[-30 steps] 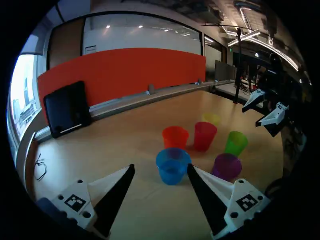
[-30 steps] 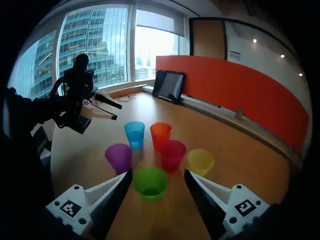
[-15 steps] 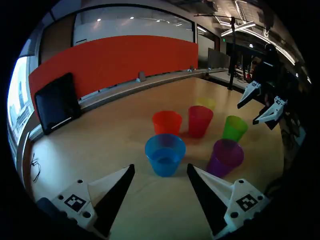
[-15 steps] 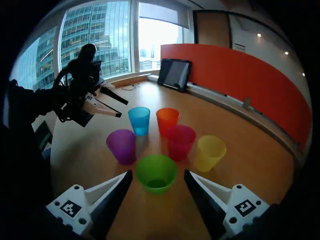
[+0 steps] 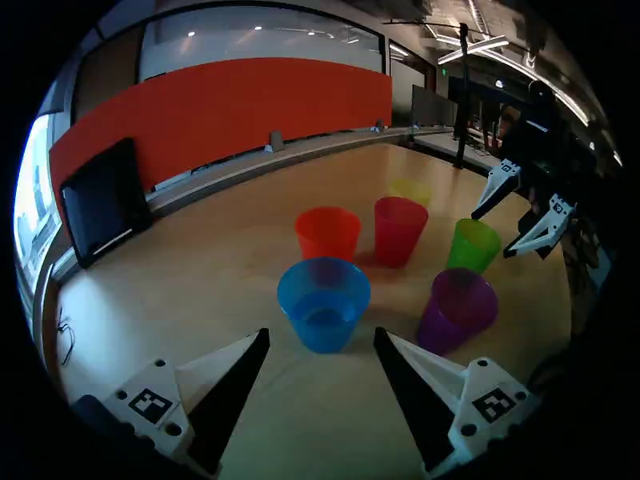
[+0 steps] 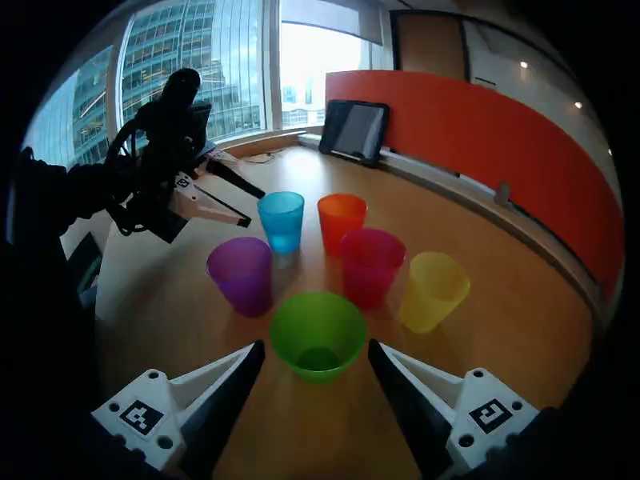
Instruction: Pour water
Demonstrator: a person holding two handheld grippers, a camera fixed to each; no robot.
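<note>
left gripper view: looks low across the counter (image 5: 200,264)
left claw (image 5: 320,330): released, both fingers spread wide, gripping nothing
blue cup (image 5: 324,304): upright on the counter, just ahead of the fingertips, centred on the gap and touched by neither finger; water sits in its lower part
orange cup (image 5: 328,232): directly behind the blue cup, close to it
red cup (image 5: 398,230): just right of the orange cup
yellow cup (image 5: 410,190): behind the red cup, partly hidden by it
green cup (image 5: 472,245): right of the red cup
purple cup (image 5: 456,310): nearest on the right, just beyond the right finger
tablet (image 5: 100,200): far left, leaning against the orange partition (image 5: 240,104)
right gripper view: same cluster seen from the opposite side (all six cups upright)
right claw (image 6: 316,344): released, fingers wide apart
green cup: centred just ahead of the fingertips, no contact; cannot tell if it holds any water
purple cup: behind the green cup on the left
red cup and yellow cup: behind the green cup on the right
left claw: farther off on the left, held by a hand in a dark sleeve (image 6: 64,192), fingers apart, tips near the blue cup's side
windows (image 6: 200,72): behind it, towers outside
</note>
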